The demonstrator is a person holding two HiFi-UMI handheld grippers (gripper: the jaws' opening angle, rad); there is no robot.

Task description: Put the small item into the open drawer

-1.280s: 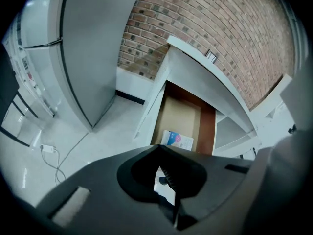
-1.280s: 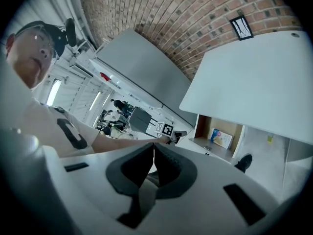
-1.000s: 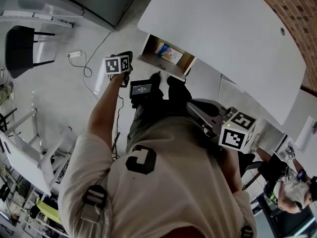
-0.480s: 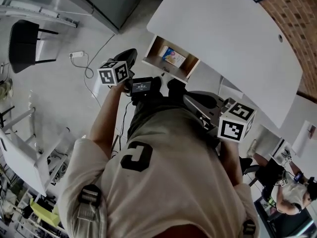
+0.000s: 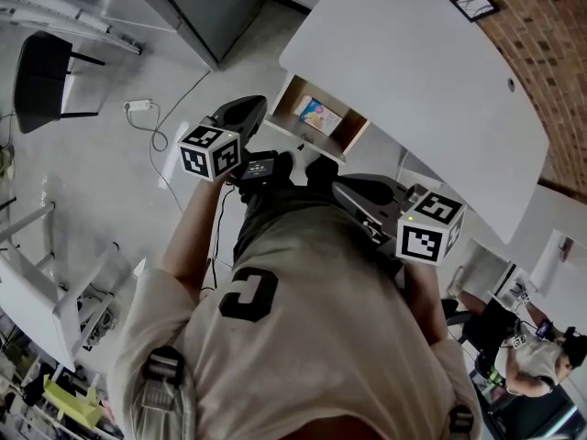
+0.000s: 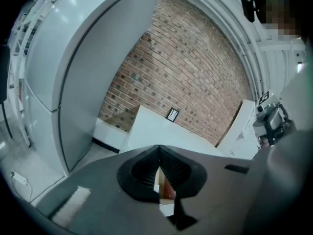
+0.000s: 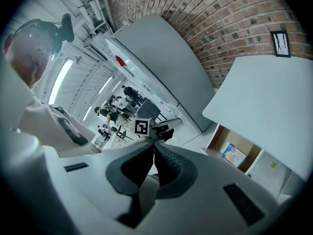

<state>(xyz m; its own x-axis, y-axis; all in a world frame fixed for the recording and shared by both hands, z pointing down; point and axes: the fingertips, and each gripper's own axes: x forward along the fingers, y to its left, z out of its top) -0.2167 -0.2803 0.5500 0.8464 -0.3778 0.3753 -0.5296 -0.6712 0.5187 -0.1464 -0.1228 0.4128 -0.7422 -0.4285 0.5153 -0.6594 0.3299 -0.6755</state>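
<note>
The drawer (image 5: 323, 123) hangs open under the white table (image 5: 431, 71). A small colourful packet (image 5: 318, 115) lies flat inside it; the right gripper view shows that packet (image 7: 233, 154) in the drawer (image 7: 248, 156) as well. My left gripper (image 5: 249, 108) is raised just left of the drawer front, jaws shut and empty (image 6: 158, 149). My right gripper (image 5: 347, 189) hangs lower, near the person's body and right of the drawer, also shut with nothing between its jaws (image 7: 154, 144). It looks across at the left gripper's marker cube (image 7: 142, 127).
A black chair (image 5: 41, 81) and a cable with a plug block (image 5: 138, 104) are on the floor at left. A grey cabinet (image 5: 206, 3) stands at the back, a brick wall (image 5: 550, 35) behind the table. Another person (image 5: 527, 356) is at lower right.
My left gripper has risen towards the camera and tilted up, ending beside the drawer front. The right gripper has shifted slightly sideways. Both stay shut.
</note>
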